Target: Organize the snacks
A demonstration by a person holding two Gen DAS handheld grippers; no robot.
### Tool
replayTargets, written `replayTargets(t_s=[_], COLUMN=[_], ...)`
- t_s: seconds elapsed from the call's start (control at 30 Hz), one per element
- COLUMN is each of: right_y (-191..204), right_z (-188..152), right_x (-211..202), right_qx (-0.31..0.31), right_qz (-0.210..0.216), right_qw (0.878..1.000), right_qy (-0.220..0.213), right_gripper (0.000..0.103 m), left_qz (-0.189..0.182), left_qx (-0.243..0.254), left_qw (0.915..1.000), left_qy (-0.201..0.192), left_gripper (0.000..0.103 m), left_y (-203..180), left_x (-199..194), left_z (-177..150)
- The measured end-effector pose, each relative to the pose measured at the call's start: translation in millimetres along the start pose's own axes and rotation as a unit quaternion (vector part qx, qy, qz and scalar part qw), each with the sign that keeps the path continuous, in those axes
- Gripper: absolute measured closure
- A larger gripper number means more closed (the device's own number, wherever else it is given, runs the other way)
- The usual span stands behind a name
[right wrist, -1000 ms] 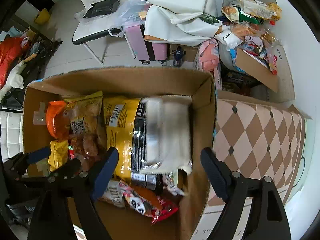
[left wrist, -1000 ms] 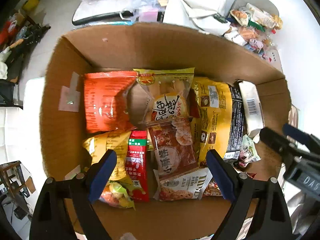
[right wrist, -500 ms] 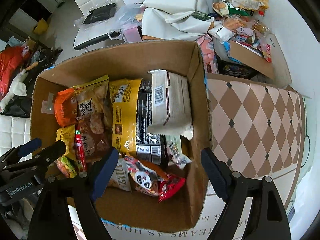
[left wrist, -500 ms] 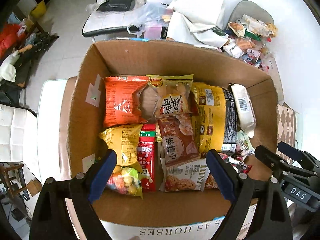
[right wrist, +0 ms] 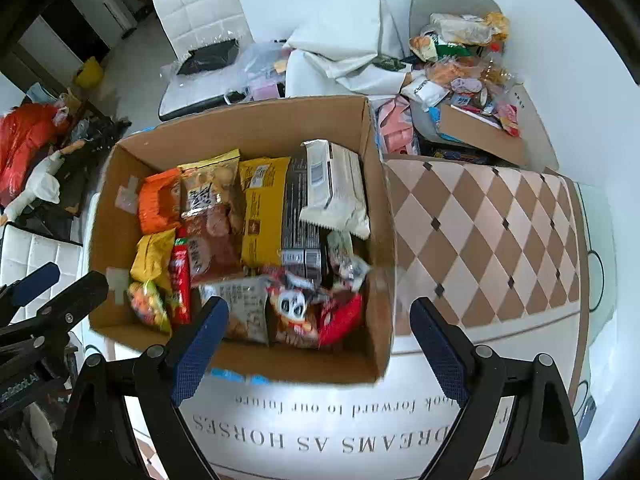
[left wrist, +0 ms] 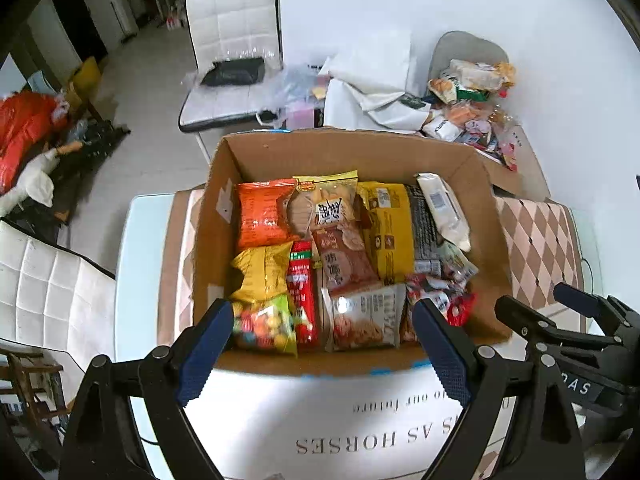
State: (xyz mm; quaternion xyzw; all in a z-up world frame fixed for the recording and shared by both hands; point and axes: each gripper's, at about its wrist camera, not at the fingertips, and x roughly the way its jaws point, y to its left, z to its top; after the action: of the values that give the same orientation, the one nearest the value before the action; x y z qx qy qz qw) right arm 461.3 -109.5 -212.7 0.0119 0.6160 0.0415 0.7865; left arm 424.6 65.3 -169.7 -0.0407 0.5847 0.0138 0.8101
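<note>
The left tool [left wrist: 323, 344] hangs above the near wall of the cardboard box [left wrist: 348, 152], its blue-padded fingers [left wrist: 204, 350] spread wide with nothing between them. The right tool [right wrist: 318, 344] hangs over the same box's near right corner; its jaws are opening, and they too hold nothing. In the left wrist view the right tool shows at the right edge, and in the right wrist view the left tool shows at the left edge, so the two are side by side.

The box stands on the table [right wrist: 480, 216], which wears a cloth of brown and cream diamonds with printed lettering near its edge. Inside, the snacks lie flat and packed close. An orange packet [left wrist: 262, 212] sits at the far left, with a yellow packet [left wrist: 262, 266] in front of it and a bag of coloured sweets [left wrist: 266, 324] nearest the left tool. A narrow red packet [left wrist: 303, 292] runs beside them. A large yellow and black bag [right wrist: 266, 210] fills the middle right, and a white packet [right wrist: 336, 188] leans on the right wall. A panda-printed packet [right wrist: 292, 308] lies at the near right.

Beyond the box, a loose heap of more snacks [right wrist: 460, 64] rests on a grey chair, and a white chair [left wrist: 232, 52] stands further back on the floor.
</note>
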Motion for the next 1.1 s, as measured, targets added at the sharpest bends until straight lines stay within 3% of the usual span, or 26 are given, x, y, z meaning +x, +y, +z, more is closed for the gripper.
replayTargets(t_s=[0.3,0.6,1.1], right_y=[-2.5,-1.0,-3.6], right_z=[-64.3,-132.0,-228.2], right_x=[-66.7,-149.9,-253.1], right_qx=[0.005,-0.01,-0.022], right_qz=[0.007,-0.008,0.01], right_qw=[0.998,0.991,0.982], right_qy=[-0.055,-0.136,-0.187], right_gripper=[0.009,0.009,0.009], left_qz=[-0.011,0.005,-0.019], left_qx=[0.011,0.011,0.018], left_qw=[0.9985,0.9919,0.9862], left_qy=[-0.052,-0.126,-0.164], left_gripper=[0.012,0.012,0.012], left_y=[-7.1,-11.8,-18.4], left_x=[-60.7,-126.6,-210.9], left_z=[-54.3,-107.3,-170.5])
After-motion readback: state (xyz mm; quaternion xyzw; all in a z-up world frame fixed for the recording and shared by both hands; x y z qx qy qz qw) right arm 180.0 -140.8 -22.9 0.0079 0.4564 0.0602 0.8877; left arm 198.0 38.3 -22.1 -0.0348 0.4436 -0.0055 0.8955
